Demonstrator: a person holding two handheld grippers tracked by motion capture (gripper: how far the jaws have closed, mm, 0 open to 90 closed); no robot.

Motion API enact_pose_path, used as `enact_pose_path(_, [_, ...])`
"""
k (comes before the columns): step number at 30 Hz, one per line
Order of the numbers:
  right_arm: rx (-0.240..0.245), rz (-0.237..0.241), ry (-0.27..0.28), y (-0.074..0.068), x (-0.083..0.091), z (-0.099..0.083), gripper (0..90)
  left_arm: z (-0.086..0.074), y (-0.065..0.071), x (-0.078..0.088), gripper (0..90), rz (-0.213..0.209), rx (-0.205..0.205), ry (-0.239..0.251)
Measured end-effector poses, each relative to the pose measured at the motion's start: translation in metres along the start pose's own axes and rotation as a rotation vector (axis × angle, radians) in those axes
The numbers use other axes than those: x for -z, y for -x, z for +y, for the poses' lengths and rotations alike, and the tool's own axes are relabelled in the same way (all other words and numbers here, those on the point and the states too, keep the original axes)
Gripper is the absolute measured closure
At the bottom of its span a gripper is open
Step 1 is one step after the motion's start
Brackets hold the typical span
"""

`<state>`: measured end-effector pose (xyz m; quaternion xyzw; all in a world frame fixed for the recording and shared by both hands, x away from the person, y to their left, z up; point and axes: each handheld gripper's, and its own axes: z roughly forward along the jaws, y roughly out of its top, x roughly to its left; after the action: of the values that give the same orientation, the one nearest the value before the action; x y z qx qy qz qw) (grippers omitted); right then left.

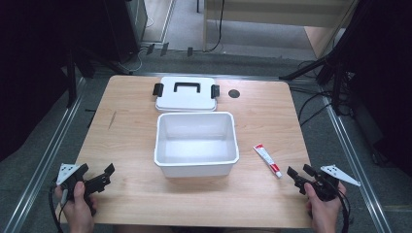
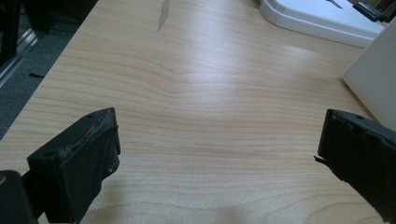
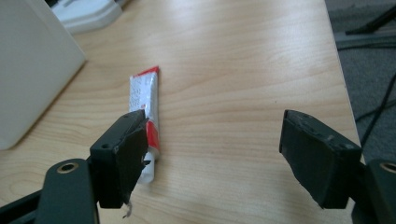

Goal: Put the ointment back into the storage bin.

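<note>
From above: wooden table (image 1: 131,121) with an open white box (image 1: 196,143) at the middle, empty inside. Just behind it, flat on the table, its lid (image 1: 185,94) with a black handle and two black latches. Right of the box, near but apart, a small white-and-red tube (image 1: 267,160), lying slantwise. Down at the near left corner, left gripper (image 1: 99,173) in a hand (image 1: 77,206), jaws spread, nothing between them. At the near right edge, right gripper (image 1: 301,174) in the other hand (image 1: 324,208), jaws likewise apart, just beside the tube's near end.

Along the left gripper (image 2: 217,135): both jaws wide apart over bare wood, box wall (image 2: 376,79) at the right edge, lid (image 2: 317,16) far off at the top.

Along the right gripper (image 3: 212,133): jaws spread and holding nothing, tube (image 3: 145,100) lying partly hidden behind the left-hand jaw, outside the gap. Box wall (image 3: 32,70) on the left, lid corner (image 3: 88,11) beyond.
</note>
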<state>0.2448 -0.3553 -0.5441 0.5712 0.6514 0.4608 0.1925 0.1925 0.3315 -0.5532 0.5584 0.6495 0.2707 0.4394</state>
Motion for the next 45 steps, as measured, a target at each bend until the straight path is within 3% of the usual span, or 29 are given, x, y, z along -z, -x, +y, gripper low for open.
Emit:
enact_pose_path(1, [0.000, 0.000, 0.000, 0.000, 0.000, 0.000, 24.7, 0.000, 0.000, 0.000, 0.0, 0.000, 0.000, 0.000])
enact_pose_path(3, [0.014, -0.026, -0.065, -0.001, -0.003, 0.003, 24.5, 0.000, 0.000, 0.000, 0.0, 0.000, 0.001, 0.000])
enact_pose_path(4, [0.023, -0.011, -0.092, -0.004, -0.003, 0.005, 24.4, -0.001, 0.001, 0.000, 0.0, -0.001, 0.000, 0.001])
enact_pose_path(10, [0.028, -0.004, -0.140, -0.009, 0.002, 0.017, 24.9, -0.002, 0.004, 0.000, 0.0, 0.005, -0.022, -0.004])
enact_pose_path(11, [0.040, -0.020, -0.177, -0.010, 0.003, 0.025, 24.9, -0.002, 0.005, 0.000, 0.0, 0.008, -0.025, -0.004])
enact_pose_path(13, [0.049, -0.023, -0.198, -0.010, 0.003, 0.029, 25.0, -0.002, 0.005, 0.000, 0.0, 0.005, -0.032, -0.001])
enact_pose_path(14, [0.066, -0.033, -0.256, -0.012, 0.003, 0.037, 25.2, -0.002, 0.005, 0.000, 0.0, 0.004, -0.031, 0.002])
enact_pose_path(15, [0.066, -0.033, -0.256, -0.012, 0.003, 0.037, 25.2, -0.002, 0.005, 0.000, 0.0, 0.004, -0.031, 0.002])
enact_pose_path(16, [0.082, -0.046, -0.342, -0.014, 0.001, 0.045, 25.2, -0.002, 0.005, 0.000, 0.0, 0.000, -0.033, 0.003])
enact_pose_path(17, [0.082, -0.046, -0.342, -0.014, 0.001, 0.045, 25.2, -0.002, 0.005, 0.000, 0.0, 0.000, -0.033, 0.003])
enact_pose_path(18, [0.113, -0.062, -0.450, -0.018, -0.004, 0.051, 24.5, -0.002, 0.005, 0.000, 0.0, -0.002, -0.033, 0.002])
enact_pose_path(19, [0.113, -0.062, -0.450, -0.018, -0.004, 0.051, 24.5, -0.002, 0.005, 0.000, 0.0, -0.003, -0.029, 0.003])
enact_pose_path(22, [0.178, -0.092, -0.600, -0.027, -0.012, 0.058, 21.9, -0.002, 0.005, 0.000, 0.0, -0.008, -0.026, 0.003])
enact_pose_path(23, [0.211, -0.093, -0.684, -0.034, -0.016, 0.064, 19.8, -0.002, 0.005, 0.000, 0.0, -0.006, -0.028, -0.001])
enact_pose_path(24, [0.216, -0.092, -0.719, -0.037, -0.017, 0.067, 19.4, -0.002, 0.005, 0.000, 0.0, -0.007, -0.029, -0.001])
enact_pose_path(25, [0.216, -0.092, -0.719, -0.037, -0.017, 0.067, 19.4, -0.002, 0.005, 0.000, 0.0, -0.007, -0.029, -0.001])
enact_pose_path(27, [0.240, -0.092, -0.788, -0.042, -0.021, 0.072, 17.9, -0.002, 0.005, -0.001, 0.0, -0.006, -0.027, -0.002])
enact_pose_path(28, [0.276, -0.113, -0.847, -0.047, -0.026, 0.077, 17.6, -0.002, 0.005, -0.001, 0.0, -0.005, -0.029, -0.004])
enact_pose_path(29, [0.276, -0.113, -0.847, -0.047, -0.026, 0.077, 17.6, -0.002, 0.005, -0.001, 0.0, -0.005, -0.029, -0.004])
enact_pose_path(32, [0.338, -0.157, -0.931, -0.058, -0.035, 0.085, 15.6, -0.001, 0.005, -0.001, 0.0, -0.007, -0.029, -0.004])
enact_pose_path(38, [0.367, -0.174, -1.013, -0.071, -0.051, 0.089, 14.3, -0.001, 0.004, -0.001, 0.0, -0.010, -0.023, -0.008])
enact_pose_path(41, [0.384, -0.165, -1.030, -0.074, -0.057, 0.089, 17.3, -0.001, 0.004, -0.002, 0.0, -0.010, -0.023, -0.010])
enact_pose_path(42, [0.401, -0.161, -1.020, -0.076, -0.062, 0.089, 24.5, -0.001, 0.004, -0.002, 0.0, -0.010, -0.026, -0.013])
enact_pose_path(45, [0.394, -0.152, -1.010, -0.077, -0.068, 0.091, 25.7, -0.001, 0.005, -0.002, 0.0, -0.010, -0.023, -0.014])
